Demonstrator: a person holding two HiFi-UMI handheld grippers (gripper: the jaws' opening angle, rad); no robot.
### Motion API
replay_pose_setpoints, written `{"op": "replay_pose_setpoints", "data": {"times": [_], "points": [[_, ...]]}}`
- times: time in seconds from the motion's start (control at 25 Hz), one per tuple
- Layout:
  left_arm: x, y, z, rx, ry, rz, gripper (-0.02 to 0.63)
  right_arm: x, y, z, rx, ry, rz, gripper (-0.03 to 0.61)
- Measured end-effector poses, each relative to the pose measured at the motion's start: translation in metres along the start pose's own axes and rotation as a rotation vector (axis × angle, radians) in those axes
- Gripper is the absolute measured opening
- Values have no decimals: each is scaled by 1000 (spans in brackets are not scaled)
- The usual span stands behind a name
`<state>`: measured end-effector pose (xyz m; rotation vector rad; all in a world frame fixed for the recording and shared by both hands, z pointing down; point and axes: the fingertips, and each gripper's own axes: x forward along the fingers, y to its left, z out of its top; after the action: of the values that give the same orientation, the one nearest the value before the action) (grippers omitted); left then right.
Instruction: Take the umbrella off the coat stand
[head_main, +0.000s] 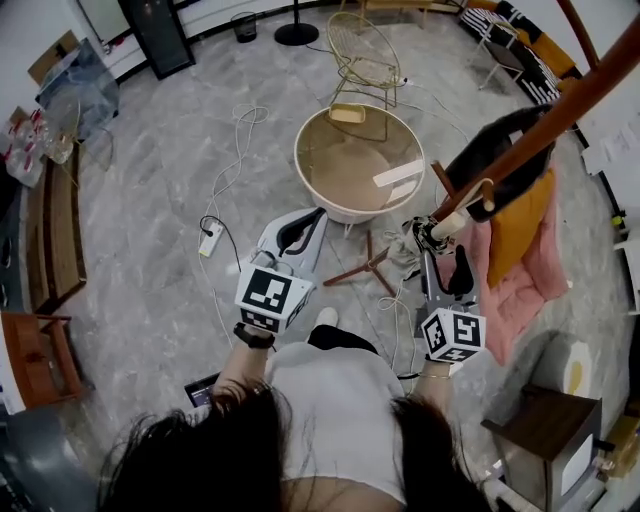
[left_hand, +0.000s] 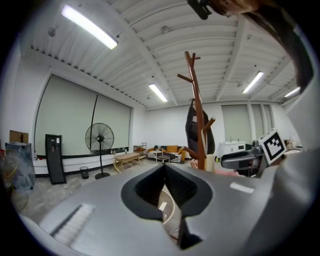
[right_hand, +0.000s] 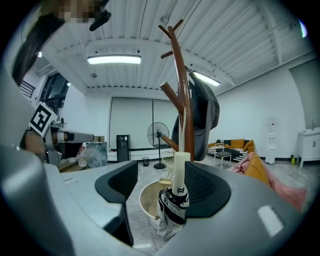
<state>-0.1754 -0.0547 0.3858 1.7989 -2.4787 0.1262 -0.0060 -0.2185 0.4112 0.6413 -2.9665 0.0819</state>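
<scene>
The brown coat stand (head_main: 560, 115) runs up the right of the head view, with a black jacket (head_main: 500, 150), an orange garment (head_main: 525, 225) and a pink one (head_main: 530, 280) on it. A folded umbrella (head_main: 440, 228) with a cream handle hangs from it by a thin strap. In the right gripper view the umbrella (right_hand: 176, 200) sits between the jaws of my right gripper (right_hand: 159, 172), against the right-hand jaw; the left-hand pad stands well clear of it, so the gripper is open. My left gripper (head_main: 308, 225) is off to the left, jaw tips together (left_hand: 165, 170), holding nothing.
A round cream tub (head_main: 360, 165) stands just ahead, with a wire chair (head_main: 365, 55) behind it. The stand's wooden feet (head_main: 370, 265) and loose cables with a power strip (head_main: 210, 238) lie on the floor. A wooden cabinet (head_main: 60, 240) lines the left, and a small cabinet (head_main: 550, 440) stands at lower right.
</scene>
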Motion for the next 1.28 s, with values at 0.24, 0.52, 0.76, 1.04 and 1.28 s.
{"op": "replay_pose_setpoints", "data": {"times": [0.24,0.52,0.76,1.04,1.28], "points": [[40,0,10,14,-14,-75,58,16,-11,4,9,3,-36,288],[82,-14,11,18,-14,-215,59,12,-22,4,29,3,-137,308],[111,-23,17,36,-18,-394,58,4,-22,6,48,-12,-296,308],[125,-24,21,79,-13,-579,58,4,-9,6,68,-31,-466,308],[126,-28,13,93,4,-694,60,1,1,2,86,-33,-560,321]]}}
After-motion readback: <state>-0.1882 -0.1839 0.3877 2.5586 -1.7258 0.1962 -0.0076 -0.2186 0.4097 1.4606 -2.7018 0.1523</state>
